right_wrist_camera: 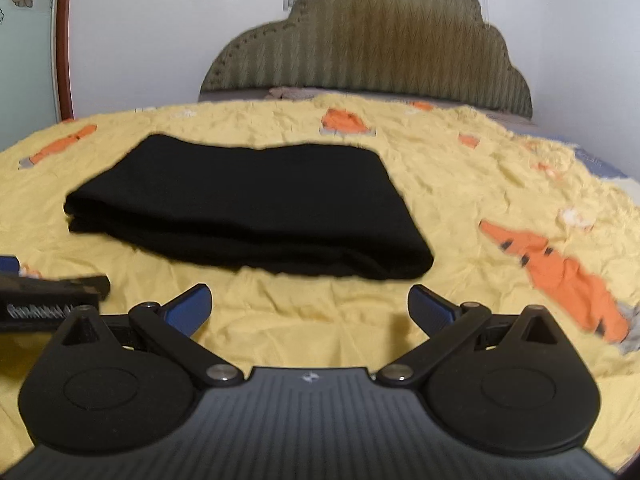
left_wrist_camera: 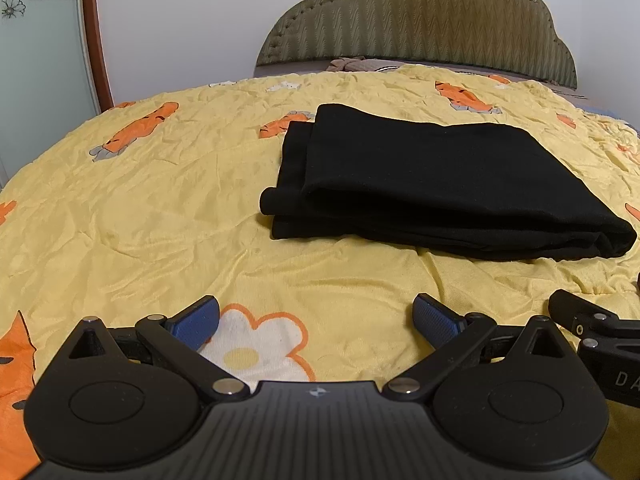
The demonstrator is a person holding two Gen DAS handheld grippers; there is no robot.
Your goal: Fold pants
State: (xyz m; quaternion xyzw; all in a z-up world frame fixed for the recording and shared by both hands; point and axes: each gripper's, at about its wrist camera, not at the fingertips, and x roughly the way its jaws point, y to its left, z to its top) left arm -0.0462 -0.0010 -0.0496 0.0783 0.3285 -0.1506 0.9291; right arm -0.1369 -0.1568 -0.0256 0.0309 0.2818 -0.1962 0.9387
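Black pants (left_wrist_camera: pixel 432 184) lie folded into a flat rectangle on the yellow bedspread (left_wrist_camera: pixel 140 208), ahead and to the right in the left wrist view. In the right wrist view the same pants (right_wrist_camera: pixel 248 208) lie ahead and slightly left. My left gripper (left_wrist_camera: pixel 316 320) is open over the bedspread, short of the pants, with nothing between its blue pads (left_wrist_camera: pixel 196 324). My right gripper (right_wrist_camera: pixel 310 308) is open too, just short of the near edge of the pants, holding nothing. Each gripper shows at the edge of the other's view: the right gripper's body (left_wrist_camera: pixel 592 324) and the left gripper's body (right_wrist_camera: pixel 48 292).
The bedspread (right_wrist_camera: pixel 460 184) is wrinkled, printed with orange carrots and a white flower (left_wrist_camera: pixel 260 344). A padded olive headboard (left_wrist_camera: pixel 420 20) and a white wall stand at the far end. A wooden-framed glass panel (left_wrist_camera: pixel 40 40) is on the left.
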